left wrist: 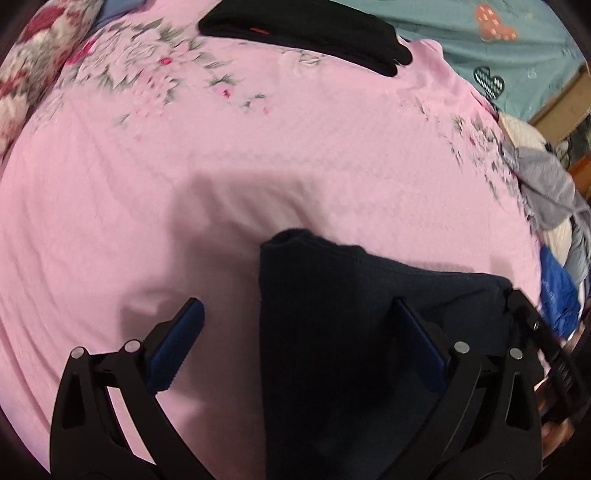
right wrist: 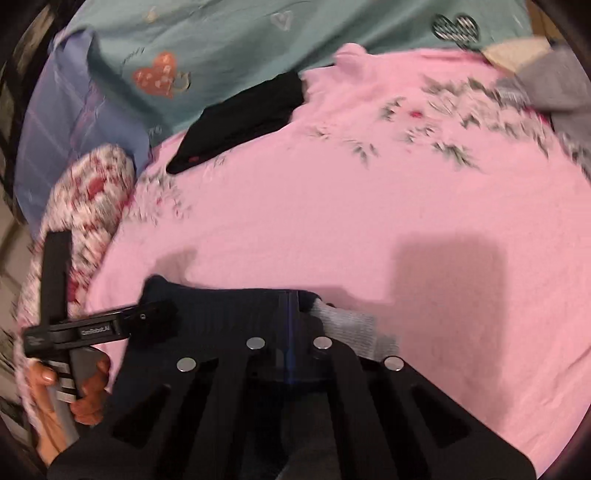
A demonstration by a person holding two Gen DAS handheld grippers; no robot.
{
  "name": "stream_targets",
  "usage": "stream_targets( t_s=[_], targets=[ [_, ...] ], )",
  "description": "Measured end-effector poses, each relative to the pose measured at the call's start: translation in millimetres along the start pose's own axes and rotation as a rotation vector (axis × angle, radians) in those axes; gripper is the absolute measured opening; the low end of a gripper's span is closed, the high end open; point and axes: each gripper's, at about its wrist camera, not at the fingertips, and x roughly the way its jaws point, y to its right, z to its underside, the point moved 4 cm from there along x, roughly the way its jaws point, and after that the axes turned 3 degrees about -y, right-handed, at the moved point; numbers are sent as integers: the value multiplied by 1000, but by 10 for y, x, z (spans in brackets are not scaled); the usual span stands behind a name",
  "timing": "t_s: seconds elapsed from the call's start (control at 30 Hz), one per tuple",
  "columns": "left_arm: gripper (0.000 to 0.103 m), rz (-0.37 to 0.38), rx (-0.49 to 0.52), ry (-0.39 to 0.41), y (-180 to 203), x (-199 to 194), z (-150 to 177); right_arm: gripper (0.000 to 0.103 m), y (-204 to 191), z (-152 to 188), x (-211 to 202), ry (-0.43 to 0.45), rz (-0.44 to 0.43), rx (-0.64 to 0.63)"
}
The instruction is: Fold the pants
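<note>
Lying beyond the pants (left wrist: 332,314): folded black garment (left wrist: 306,33); left claw (left wrist: 295,314) apart, right claw (right wrist: 290,314) together.

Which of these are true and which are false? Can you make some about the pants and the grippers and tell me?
1. The left gripper is open. True.
2. The right gripper is wide open. False: its fingers are shut together, over the dark pants.
3. The sheet under the pants is green. False: it is pink with flowers.
4. Another black garment lies folded at the far edge of the pink sheet. True.
5. The dark pants hang in the air, off the bed. False: they lie on the sheet.
</note>
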Motion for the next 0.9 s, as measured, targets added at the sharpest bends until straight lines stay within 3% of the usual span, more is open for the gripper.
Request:
stream_targets(
  t_s=[0.1, 0.13, 0.2, 0.23, 0.27, 0.3, 0.4, 0.53, 0.6, 0.67, 0.73, 0.83, 0.9],
  targets=[
    [101, 14, -4, 9, -9, -187, 177, 1, -86, 93, -119, 38, -8, -39],
    [101, 15, 12, 24, 8, -248, 254, 6, -159, 156, -212, 57, -12, -66],
    [101, 26, 43, 33, 50, -307, 460, 10, -295, 245, -360, 70, -69, -90],
    [101, 29, 67, 9, 65, -270, 579, 14, -378, 347, -436, 57, -123, -118],
    [101, 22, 87, -3, 83, -211, 653, 29, -454, 422, -467, 42, -139, -144],
    [101, 6, 108, 1, 78, -151, 717, 34, -494, 505, -475, 19, -129, -169],
    [101, -46, 146, 54, 123, -152, 793, 35, -427, 719, -439, -62, -65, -217],
    [101, -40, 141, 31, 112, -313, 766, 33, -237, 735, -533, -66, -116, -128],
    [101, -17, 138, 25, 116, -375, 759, 38, -301, 711, -663, -38, -136, -127],
    [101, 29, 121, -4, 95, -413, 752, 62, -358, 684, -844, 27, -120, -153],
    [101, 81, 104, -32, 121, -391, 729, 73, -329, 658, -974, 87, -81, -150],
    [101, 188, 129, -118, 185, -278, 698, 78, -209, 600, -1040, 134, -52, -125],
    [101, 204, 102, -172, 142, -175, 684, 82, -95, 586, -932, 109, -54, -74]
  ],
)
